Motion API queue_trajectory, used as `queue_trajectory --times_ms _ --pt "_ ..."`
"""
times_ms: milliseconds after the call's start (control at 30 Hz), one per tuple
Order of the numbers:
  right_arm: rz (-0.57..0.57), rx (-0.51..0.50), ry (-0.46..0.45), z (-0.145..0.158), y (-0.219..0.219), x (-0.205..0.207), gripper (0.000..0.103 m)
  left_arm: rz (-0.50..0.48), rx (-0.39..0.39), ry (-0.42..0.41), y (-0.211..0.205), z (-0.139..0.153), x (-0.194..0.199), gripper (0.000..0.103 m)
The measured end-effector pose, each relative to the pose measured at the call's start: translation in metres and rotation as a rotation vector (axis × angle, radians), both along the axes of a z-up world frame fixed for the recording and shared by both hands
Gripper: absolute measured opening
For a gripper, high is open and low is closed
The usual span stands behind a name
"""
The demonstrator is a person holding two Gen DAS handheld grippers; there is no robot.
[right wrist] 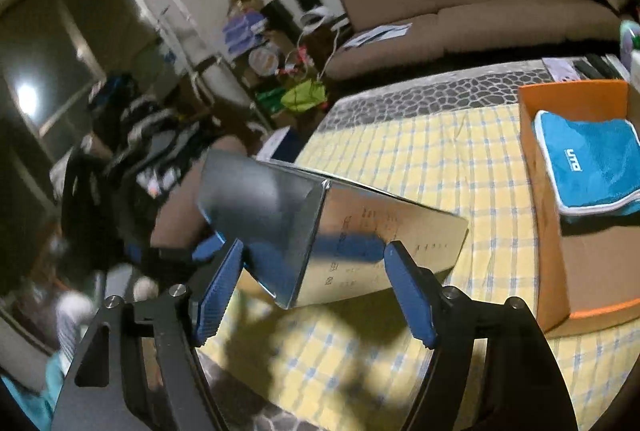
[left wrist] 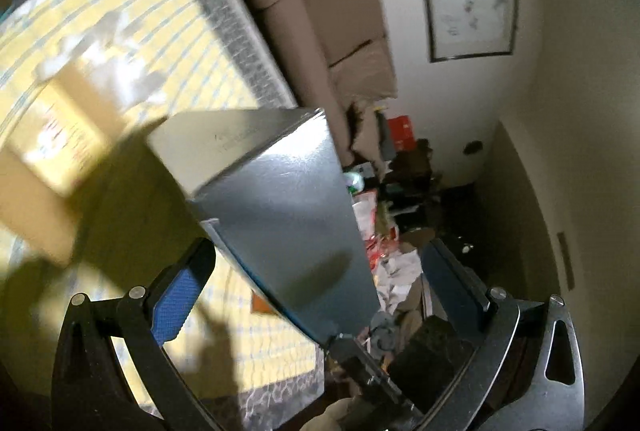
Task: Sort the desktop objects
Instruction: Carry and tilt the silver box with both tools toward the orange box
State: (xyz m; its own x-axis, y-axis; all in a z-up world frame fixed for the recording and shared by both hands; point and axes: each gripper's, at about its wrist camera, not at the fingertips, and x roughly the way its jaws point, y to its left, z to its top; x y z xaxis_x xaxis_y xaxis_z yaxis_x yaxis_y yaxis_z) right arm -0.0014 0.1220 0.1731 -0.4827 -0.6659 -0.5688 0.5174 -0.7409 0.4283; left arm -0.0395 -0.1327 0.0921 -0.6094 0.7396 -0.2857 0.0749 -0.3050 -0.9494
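Note:
A long silver box (left wrist: 276,199) with a shiny grey face is in the air over the yellow checked tablecloth (left wrist: 180,43). In the left wrist view it lies between my left gripper's (left wrist: 316,279) blue-padded fingers, which stand wide open and apart from it. In the right wrist view the same silver box (right wrist: 320,231) hangs just beyond my right gripper (right wrist: 316,279), whose jaws are also spread wide; I cannot see either pad pressing on it. An orange cardboard box (right wrist: 560,215) at the right holds a folded blue cloth (right wrist: 592,159).
The tablecloth (right wrist: 420,159) has a grey pebble-pattern border (right wrist: 432,91). A brown sofa (right wrist: 460,11) stands behind it. Cluttered shelves and bags (right wrist: 132,119) lie at the left. A cardboard box (left wrist: 52,135) sits on the cloth in the left view. Floor clutter (left wrist: 384,231) lies beyond the edge.

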Motion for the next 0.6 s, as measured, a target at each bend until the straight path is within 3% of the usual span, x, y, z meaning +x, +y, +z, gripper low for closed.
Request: queue_trajectory --times_ms 133,333,367,467,600 --pt "0.069 0.114 0.028 -0.016 -0.031 0.021 0.075 0.036 -0.018 -0.071 -0.013 -0.022 0.007 0.103" --pt "0.163 0.2 -0.018 -0.051 -0.058 0.034 0.075 0.036 -0.062 -0.164 -0.024 -0.054 0.001 0.101" --pt "0.167 0.199 -0.033 -0.056 -0.057 0.033 0.075 0.034 -0.067 -0.174 -0.025 -0.058 0.001 0.097" --pt "0.179 0.164 -0.086 -0.064 -0.049 0.028 0.075 0.044 -0.084 -0.202 -0.028 -0.07 0.0 0.056" --pt "0.13 -0.02 -0.204 -0.068 -0.013 0.012 0.078 0.055 -0.037 -0.208 -0.033 -0.083 0.002 0.055"
